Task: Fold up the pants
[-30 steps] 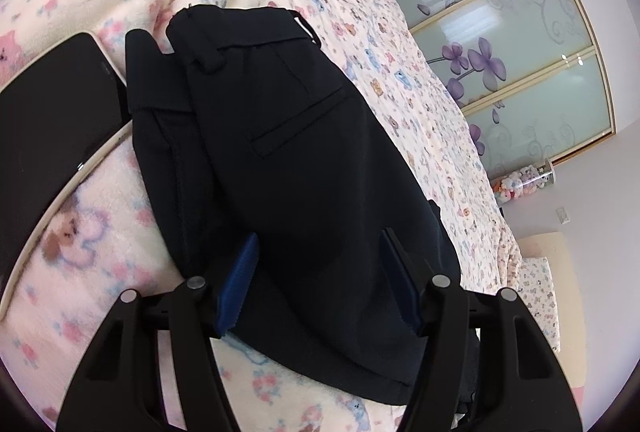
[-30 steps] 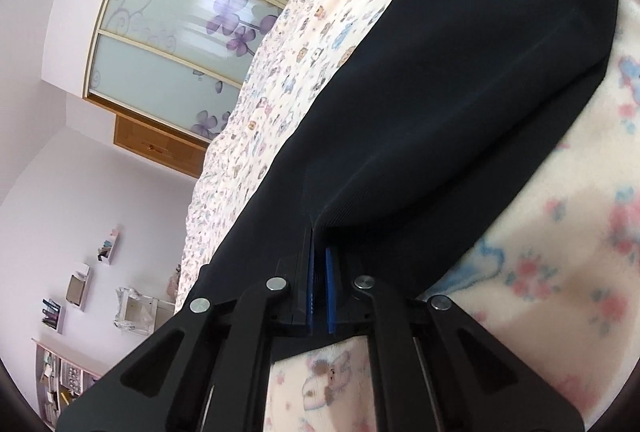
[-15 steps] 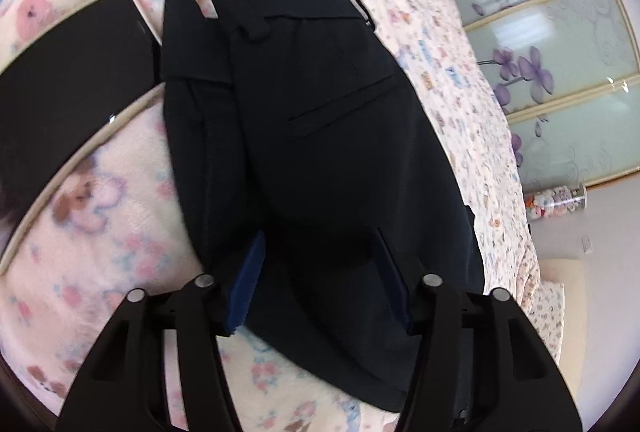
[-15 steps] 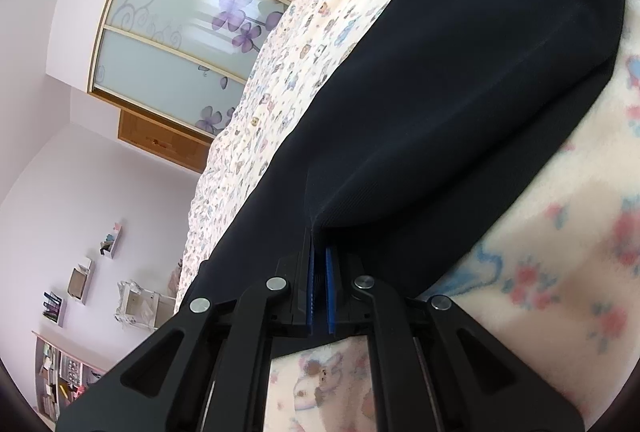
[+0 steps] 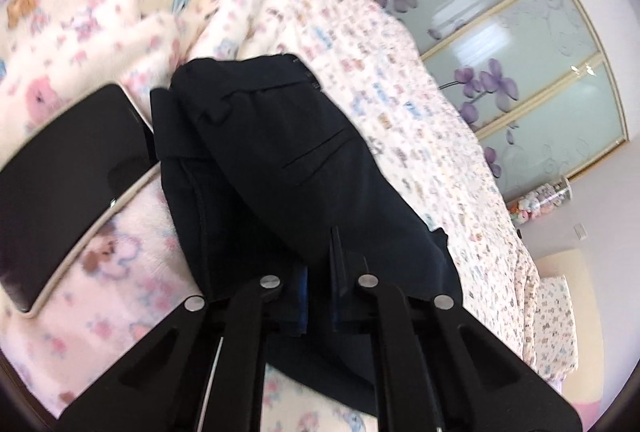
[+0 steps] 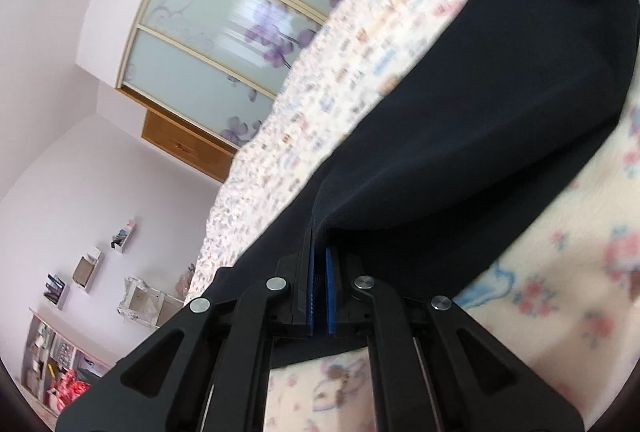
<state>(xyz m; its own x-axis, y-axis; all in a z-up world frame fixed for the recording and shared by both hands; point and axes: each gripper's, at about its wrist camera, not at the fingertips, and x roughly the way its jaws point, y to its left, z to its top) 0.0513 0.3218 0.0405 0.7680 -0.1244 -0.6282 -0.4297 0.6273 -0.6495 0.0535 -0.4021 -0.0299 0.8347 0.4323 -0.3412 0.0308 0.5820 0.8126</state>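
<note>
Dark navy pants (image 5: 288, 168) lie folded lengthwise on a bed with a cartoon-print blanket, waistband at the far end and a back pocket slit facing up. My left gripper (image 5: 318, 272) has its jaws closed on the pants' near fabric. In the right wrist view the pants (image 6: 480, 136) stretch away to the upper right. My right gripper (image 6: 319, 272) is shut on a raised ridge of the pants' fabric, which lifts off the blanket there.
A black tablet (image 5: 68, 168) with a pale rim lies on the blanket just left of the pants, touching them. Wardrobe doors (image 5: 520, 44) with purple flowers stand beyond the bed. Wall shelves (image 6: 88, 268) hang in the far room corner.
My left gripper's jaws have closed from wide open onto the pants' near fabric. The right gripper stays shut on the pants and has lifted slightly.
</note>
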